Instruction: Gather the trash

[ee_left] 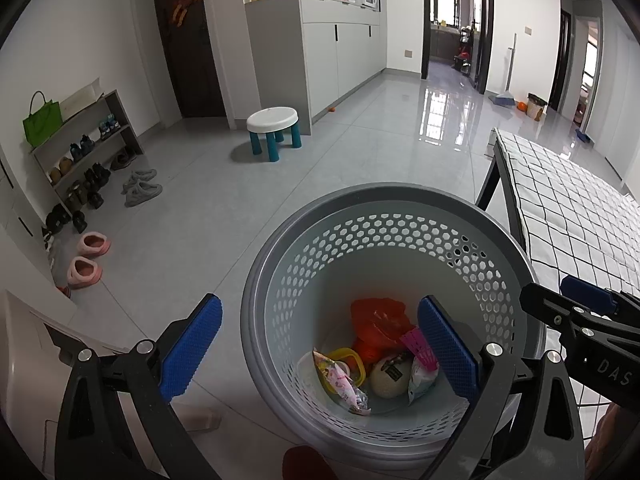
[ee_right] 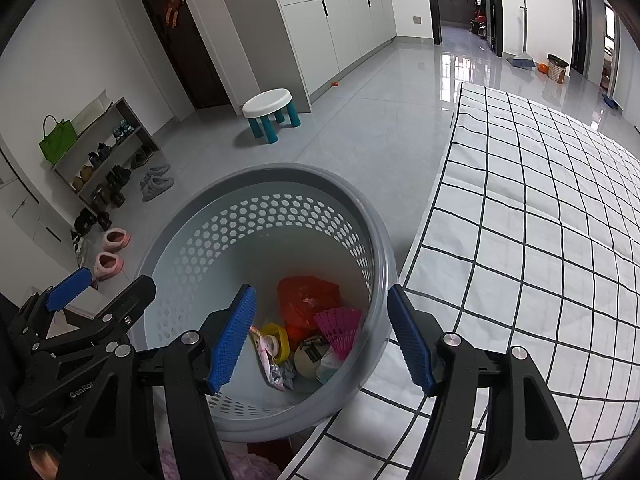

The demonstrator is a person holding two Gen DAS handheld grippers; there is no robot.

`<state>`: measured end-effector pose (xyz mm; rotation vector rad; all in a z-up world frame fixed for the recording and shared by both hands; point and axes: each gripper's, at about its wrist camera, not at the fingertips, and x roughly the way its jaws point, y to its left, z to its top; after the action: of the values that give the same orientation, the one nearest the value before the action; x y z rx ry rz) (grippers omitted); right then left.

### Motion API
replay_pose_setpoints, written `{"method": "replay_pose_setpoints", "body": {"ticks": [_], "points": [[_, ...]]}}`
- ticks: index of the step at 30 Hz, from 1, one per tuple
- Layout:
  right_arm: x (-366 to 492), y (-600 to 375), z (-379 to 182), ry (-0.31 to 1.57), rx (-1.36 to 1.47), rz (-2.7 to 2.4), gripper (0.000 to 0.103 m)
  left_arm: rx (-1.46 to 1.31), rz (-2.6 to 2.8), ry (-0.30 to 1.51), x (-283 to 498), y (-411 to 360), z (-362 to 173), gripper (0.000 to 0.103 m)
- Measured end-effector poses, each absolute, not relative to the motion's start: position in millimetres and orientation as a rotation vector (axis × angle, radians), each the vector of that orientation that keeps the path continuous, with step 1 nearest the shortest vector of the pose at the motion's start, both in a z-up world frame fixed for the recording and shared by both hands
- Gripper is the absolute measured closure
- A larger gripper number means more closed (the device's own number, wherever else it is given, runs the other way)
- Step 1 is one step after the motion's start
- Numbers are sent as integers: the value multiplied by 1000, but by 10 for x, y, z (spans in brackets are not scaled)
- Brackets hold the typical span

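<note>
A grey perforated waste basket [ee_left: 384,236] stands on the floor beside the table; it also shows in the right wrist view [ee_right: 224,220]. Inside lie an orange plastic bag [ee_left: 376,320], a pink shuttlecock [ee_left: 420,346], a yellow ring [ee_left: 348,354], snack wrappers [ee_left: 344,384] and a pale round object [ee_left: 390,378]. My left gripper [ee_left: 320,352] is open and empty above the basket's near rim. My right gripper [ee_right: 322,340] is open and empty above the basket, at its right rim. Each gripper appears in the other's view, the right one [ee_left: 576,312] and the left one [ee_right: 100,296].
A table with a white black-checked cloth [ee_right: 540,240] stands right of the basket. A white stool with teal legs [ee_left: 274,126], a shoe rack with a green bag [ee_left: 76,148], pink slippers [ee_left: 90,256] and grey slippers [ee_left: 140,188] are on the grey tiled floor. Cabinets line the far wall.
</note>
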<state>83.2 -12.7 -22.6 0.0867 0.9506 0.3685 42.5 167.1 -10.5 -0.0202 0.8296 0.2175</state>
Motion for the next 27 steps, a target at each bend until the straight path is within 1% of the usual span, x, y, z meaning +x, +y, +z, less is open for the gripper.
{"method": "replay_pose_setpoints", "body": {"ticks": [10,27], "points": [[824,-136,-242,954,84,368,38,-29,212,854,448,1664,-125,6],[820,-160,-257,953,84,367,38,-27,235,840,425,1681,-102,6]]}}
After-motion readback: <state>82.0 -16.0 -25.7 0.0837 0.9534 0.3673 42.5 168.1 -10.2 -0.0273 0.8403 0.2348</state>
